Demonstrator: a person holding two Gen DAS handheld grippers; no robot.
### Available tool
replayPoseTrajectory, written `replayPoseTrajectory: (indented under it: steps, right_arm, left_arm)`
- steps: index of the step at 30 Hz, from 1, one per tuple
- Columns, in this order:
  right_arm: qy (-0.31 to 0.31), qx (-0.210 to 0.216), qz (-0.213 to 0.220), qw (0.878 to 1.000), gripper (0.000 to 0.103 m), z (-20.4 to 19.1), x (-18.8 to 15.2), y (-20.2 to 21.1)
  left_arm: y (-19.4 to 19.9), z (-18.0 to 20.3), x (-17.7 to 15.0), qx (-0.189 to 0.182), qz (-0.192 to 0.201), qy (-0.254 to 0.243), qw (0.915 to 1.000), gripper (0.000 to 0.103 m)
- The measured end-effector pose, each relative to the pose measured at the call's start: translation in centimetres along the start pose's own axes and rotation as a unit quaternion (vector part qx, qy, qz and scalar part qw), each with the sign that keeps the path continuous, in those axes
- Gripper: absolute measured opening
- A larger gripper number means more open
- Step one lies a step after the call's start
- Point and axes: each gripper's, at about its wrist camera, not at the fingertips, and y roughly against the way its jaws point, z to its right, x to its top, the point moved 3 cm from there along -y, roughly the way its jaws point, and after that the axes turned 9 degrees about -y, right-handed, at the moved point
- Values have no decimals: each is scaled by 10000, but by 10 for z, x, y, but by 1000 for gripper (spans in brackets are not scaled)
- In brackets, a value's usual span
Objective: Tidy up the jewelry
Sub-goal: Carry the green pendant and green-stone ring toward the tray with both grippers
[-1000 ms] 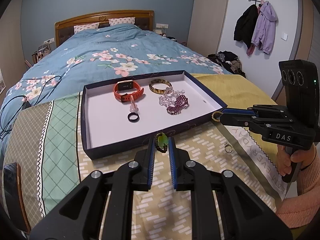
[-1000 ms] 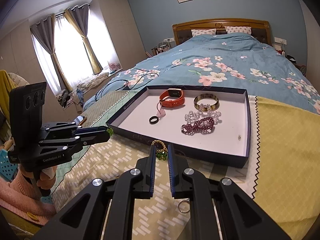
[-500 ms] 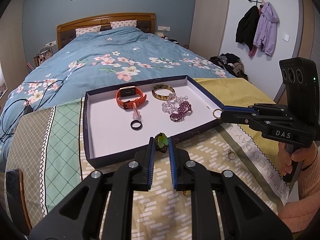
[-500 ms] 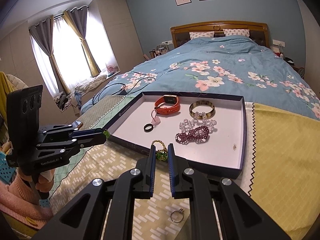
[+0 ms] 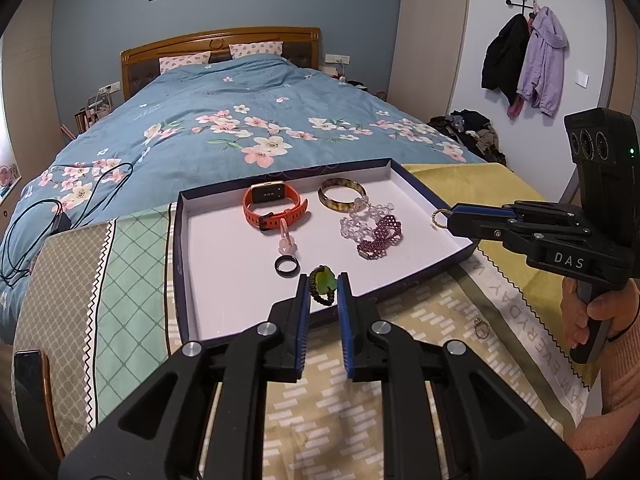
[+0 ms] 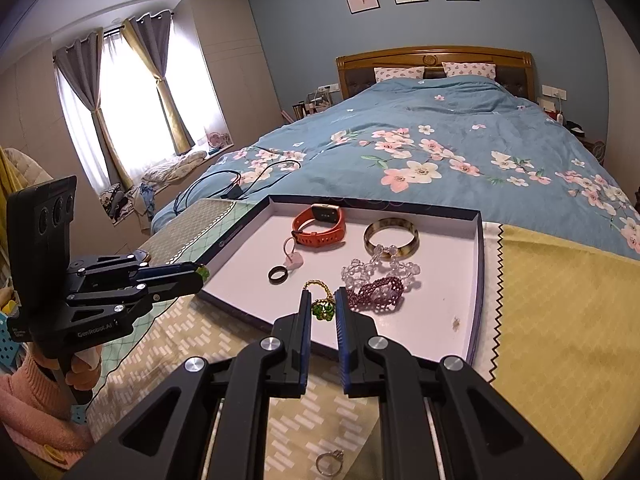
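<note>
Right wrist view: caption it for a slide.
Right gripper holding a green-and-gold beaded piece over the jewelry tray.

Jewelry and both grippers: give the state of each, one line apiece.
left gripper: shut on green bead ring
right gripper: shut on gold-and-green beaded piece
tray: open, no lid
orange watch: lying in tray, strap fastened
black ring: flat in tray
silver ring: outside tray, on cloth

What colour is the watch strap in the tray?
Orange-red watch strap, clearest in the left wrist view.
</note>
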Motion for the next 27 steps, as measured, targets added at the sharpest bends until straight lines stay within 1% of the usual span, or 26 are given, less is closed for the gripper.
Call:
replayPoseTrajectory:
  steps: [18, 27]
  right_arm:
    - [35, -94, -137, 9999, 10, 8, 16, -26]
    - [-12, -153, -211, 9997, 10, 14, 22, -40]
  left_arm:
    - [-33, -7, 9, 110, -203, 64, 9997, 14]
    - [-47, -14, 11, 20, -332, 209, 9992, 14]
